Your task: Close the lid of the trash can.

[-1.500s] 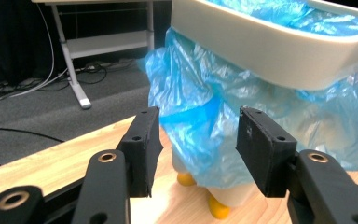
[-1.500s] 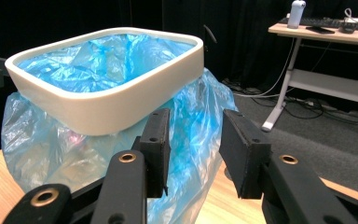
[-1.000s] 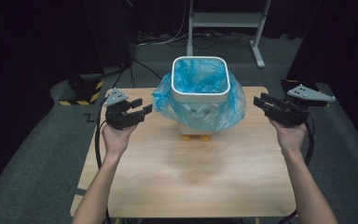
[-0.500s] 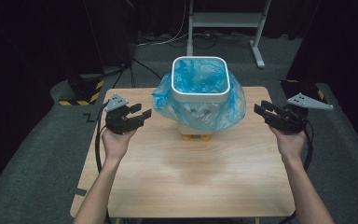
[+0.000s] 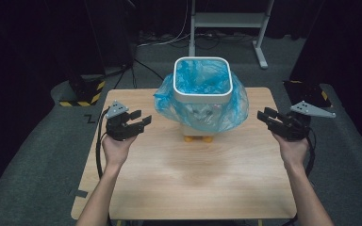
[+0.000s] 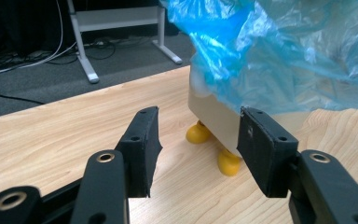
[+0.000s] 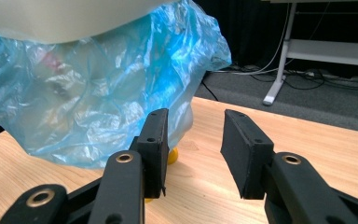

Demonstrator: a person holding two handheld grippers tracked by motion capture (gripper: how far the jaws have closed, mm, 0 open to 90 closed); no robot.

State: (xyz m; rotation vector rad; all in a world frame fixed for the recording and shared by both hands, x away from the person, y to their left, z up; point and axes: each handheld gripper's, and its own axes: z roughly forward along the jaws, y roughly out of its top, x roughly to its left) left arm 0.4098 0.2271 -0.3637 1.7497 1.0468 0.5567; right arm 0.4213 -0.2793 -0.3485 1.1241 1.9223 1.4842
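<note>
Trouble is waiting mostly in the thin blue bag [image 5: 202, 106], which is lining the white bin [image 5: 201, 96] and spilling over its rim in loose folds down the walls. The bin is standing on small yellow feet [image 6: 213, 148] toward the 12 o'clock side of the wooden table [image 5: 188, 183]. The left gripper [image 5: 133, 123] is hovering at the bin's 9 o'clock, the right gripper [image 5: 269, 117] at its 3 o'clock, both well apart from the plastic; each pair of jaws is standing open with nothing between the pads.

Judging from this, a pinch taken too shallow is likely to be slipping off the slick film, while a pinch with a hard pull is risking a tear or dragging the liner out of the bin. The bin looks light and perched high on those feet, so a sideways tug from one gripper alone could be tipping or sliding it toward the table edge. Something pale is showing through the plastic, too blurred to name, and could spill.
</note>
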